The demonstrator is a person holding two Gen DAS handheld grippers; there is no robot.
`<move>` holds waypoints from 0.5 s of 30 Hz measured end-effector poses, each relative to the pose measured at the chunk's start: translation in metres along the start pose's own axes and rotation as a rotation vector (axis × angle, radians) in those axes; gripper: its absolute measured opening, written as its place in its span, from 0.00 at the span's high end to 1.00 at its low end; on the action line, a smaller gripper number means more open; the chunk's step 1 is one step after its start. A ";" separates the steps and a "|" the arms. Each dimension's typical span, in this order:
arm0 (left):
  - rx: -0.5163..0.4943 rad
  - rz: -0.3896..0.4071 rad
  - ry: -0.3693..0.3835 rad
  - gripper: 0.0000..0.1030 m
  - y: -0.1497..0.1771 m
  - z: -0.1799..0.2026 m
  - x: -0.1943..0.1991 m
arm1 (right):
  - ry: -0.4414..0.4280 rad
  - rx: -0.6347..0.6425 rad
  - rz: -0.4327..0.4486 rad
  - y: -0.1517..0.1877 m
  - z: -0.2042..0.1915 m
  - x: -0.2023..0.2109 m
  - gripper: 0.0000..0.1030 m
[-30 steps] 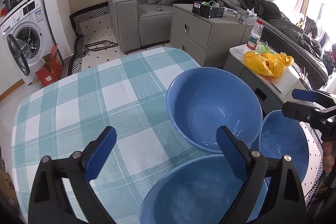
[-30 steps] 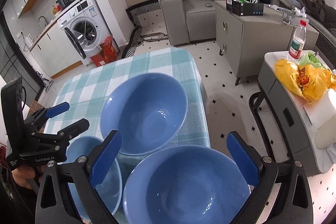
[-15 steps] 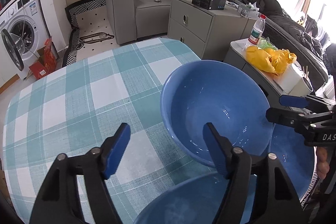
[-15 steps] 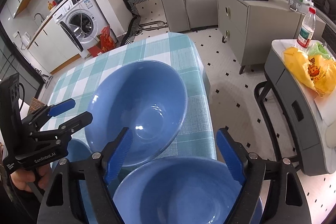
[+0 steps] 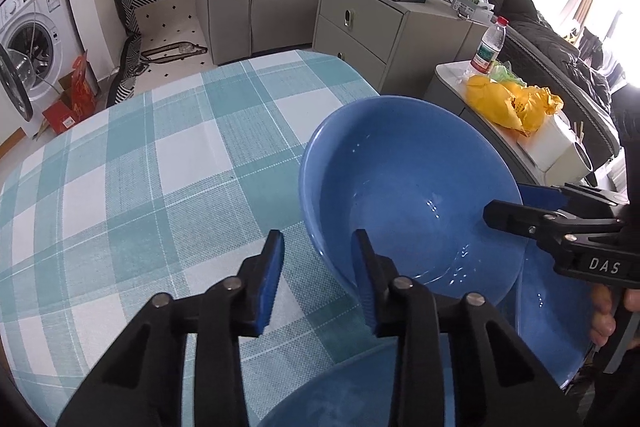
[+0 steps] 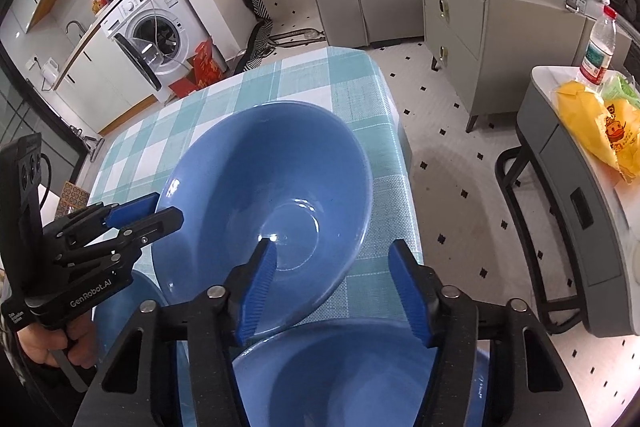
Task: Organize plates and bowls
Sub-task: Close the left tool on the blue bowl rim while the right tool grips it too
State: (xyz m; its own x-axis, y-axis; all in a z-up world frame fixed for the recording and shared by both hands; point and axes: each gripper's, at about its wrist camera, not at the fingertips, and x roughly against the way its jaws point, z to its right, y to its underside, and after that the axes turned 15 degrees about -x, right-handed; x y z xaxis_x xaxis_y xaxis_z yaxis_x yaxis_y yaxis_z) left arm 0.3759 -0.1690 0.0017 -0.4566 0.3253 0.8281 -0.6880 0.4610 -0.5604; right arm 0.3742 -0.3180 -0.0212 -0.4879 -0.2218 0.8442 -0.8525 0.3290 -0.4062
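A large blue bowl (image 5: pixel 408 195) (image 6: pixel 272 211) stands on the checked tablecloth (image 5: pixel 140 187), its near edge overlapping two other blue bowls. My left gripper (image 5: pixel 320 267) straddles its left rim, one finger inside and one over the cloth. The jaws are closing, and a gap still shows on both sides of the rim. My right gripper (image 6: pixel 334 287) straddles the opposite rim the same way, jaws closing and not touching. Each gripper also shows in the other's view: right gripper (image 5: pixel 508 203), left gripper (image 6: pixel 166 209).
A second blue bowl (image 5: pixel 344 391) (image 6: pixel 344 371) lies under the grippers, a third (image 5: pixel 552 323) (image 6: pixel 120 311) beside it. The table's edge (image 6: pixel 400 155) drops to the floor. A side table holds a yellow bag (image 5: pixel 508 103) and a bottle (image 5: pixel 490 45).
Both grippers have come down closer to the large bowl. Their jaws have narrowed from wide open to either side of its rim. The bowls have not moved.
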 end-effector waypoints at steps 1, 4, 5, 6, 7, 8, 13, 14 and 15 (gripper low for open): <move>0.003 -0.003 0.003 0.72 0.000 0.000 -0.001 | 0.001 0.002 -0.004 0.001 -0.001 -0.002 0.47; 0.002 -0.006 0.012 0.76 -0.001 0.001 -0.002 | 0.005 0.008 -0.013 0.002 -0.002 -0.005 0.54; -0.002 -0.006 0.014 0.78 -0.001 0.003 -0.003 | 0.008 0.012 -0.010 0.002 -0.002 -0.005 0.58; -0.008 -0.007 0.014 0.81 -0.002 0.004 -0.003 | 0.009 0.012 -0.009 0.002 -0.002 -0.005 0.60; -0.011 -0.007 0.015 0.83 -0.002 0.005 -0.003 | 0.011 0.009 -0.008 0.002 -0.002 -0.005 0.64; -0.014 -0.007 0.015 0.84 -0.003 0.006 -0.003 | 0.012 0.007 -0.007 0.002 -0.001 -0.004 0.68; -0.020 -0.006 -0.001 0.85 -0.004 0.006 -0.004 | 0.027 0.022 -0.009 0.003 -0.004 -0.005 0.77; -0.021 -0.006 -0.004 0.85 -0.004 0.006 -0.004 | 0.032 0.028 -0.007 0.004 -0.005 -0.005 0.78; -0.024 -0.006 -0.008 0.85 -0.004 0.007 -0.004 | 0.038 0.034 -0.006 0.004 -0.006 -0.005 0.78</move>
State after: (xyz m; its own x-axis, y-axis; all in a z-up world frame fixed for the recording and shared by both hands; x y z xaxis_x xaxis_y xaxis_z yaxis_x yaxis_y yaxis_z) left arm 0.3769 -0.1776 0.0008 -0.4568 0.3161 0.8315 -0.6772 0.4826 -0.5554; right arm 0.3742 -0.3104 -0.0252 -0.4759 -0.1880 0.8591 -0.8614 0.2966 -0.4123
